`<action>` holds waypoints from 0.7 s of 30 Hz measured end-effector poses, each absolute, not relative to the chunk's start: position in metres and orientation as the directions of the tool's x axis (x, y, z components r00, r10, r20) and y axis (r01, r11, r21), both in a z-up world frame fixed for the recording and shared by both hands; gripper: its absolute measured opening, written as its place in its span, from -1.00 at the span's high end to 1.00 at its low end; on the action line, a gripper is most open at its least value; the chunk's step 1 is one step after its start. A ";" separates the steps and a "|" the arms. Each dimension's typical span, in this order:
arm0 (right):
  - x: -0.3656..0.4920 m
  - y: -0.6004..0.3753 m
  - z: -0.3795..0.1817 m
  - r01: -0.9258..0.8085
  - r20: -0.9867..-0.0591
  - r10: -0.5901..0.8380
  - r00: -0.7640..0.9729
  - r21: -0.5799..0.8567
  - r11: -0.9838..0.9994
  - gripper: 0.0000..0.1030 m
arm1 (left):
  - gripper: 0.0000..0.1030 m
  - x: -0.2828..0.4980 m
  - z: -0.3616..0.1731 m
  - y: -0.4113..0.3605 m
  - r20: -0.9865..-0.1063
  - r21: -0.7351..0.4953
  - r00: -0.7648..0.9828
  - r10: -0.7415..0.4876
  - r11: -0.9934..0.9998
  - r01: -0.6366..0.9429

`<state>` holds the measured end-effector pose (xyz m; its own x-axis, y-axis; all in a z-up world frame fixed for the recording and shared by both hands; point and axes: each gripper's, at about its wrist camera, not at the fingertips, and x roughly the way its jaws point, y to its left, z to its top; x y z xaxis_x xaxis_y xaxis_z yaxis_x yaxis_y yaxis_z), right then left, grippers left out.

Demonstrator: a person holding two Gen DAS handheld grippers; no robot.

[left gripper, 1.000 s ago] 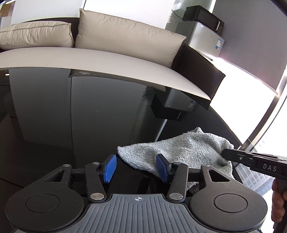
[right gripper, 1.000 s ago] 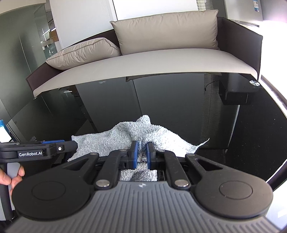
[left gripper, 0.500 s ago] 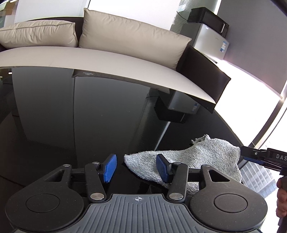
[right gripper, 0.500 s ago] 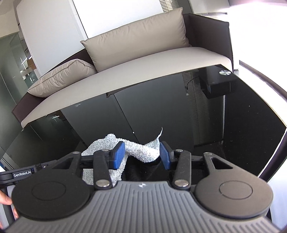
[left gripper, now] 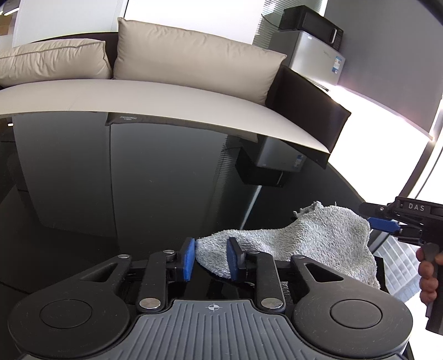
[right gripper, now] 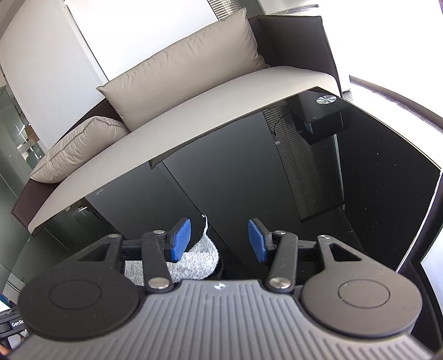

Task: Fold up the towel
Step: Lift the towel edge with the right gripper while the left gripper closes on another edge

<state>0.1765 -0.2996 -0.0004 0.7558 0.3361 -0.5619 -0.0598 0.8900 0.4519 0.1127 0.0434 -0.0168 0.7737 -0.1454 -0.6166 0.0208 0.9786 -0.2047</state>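
Towel (left gripper: 318,238) corner sits between the closing left tool (left gripper: 209,256); right tool (right gripper: 218,239) spread, sofa (left gripper: 171,97) beyond.

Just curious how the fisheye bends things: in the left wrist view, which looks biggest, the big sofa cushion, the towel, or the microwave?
1. Big sofa cushion
2. Towel, though nearness to the camera flatters it
3. Microwave, far off
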 end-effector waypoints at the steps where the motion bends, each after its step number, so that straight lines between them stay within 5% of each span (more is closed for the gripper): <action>1: 0.176 -0.299 -0.001 -0.066 -0.568 0.347 0.746 0.456 0.888 0.04 | 0.72 0.113 -0.017 0.043 -0.617 -0.207 0.774 -0.146 0.978 0.020; 7: 0.175 -0.287 -0.003 -0.097 -0.593 0.379 0.710 0.452 0.887 0.11 | 0.82 0.114 -0.016 0.040 -0.606 -0.220 0.779 -0.160 0.975 0.029; 12: 0.172 -0.276 -0.005 -0.096 -0.622 0.345 0.703 0.398 0.912 0.91 | 0.90 0.113 -0.017 0.039 -0.603 -0.220 0.781 -0.164 0.975 0.035; 21: 0.167 -0.283 0.002 -0.078 -0.567 0.333 0.754 0.425 0.902 0.96 | 0.99 0.107 -0.008 0.037 -0.560 -0.218 0.811 -0.170 0.974 0.054</action>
<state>0.1672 -0.2835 0.0016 0.7537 0.3327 -0.5668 -0.0782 0.9016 0.4253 0.1068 0.0371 -0.0080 0.8110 -0.1703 -0.5597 0.0540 0.9744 -0.2183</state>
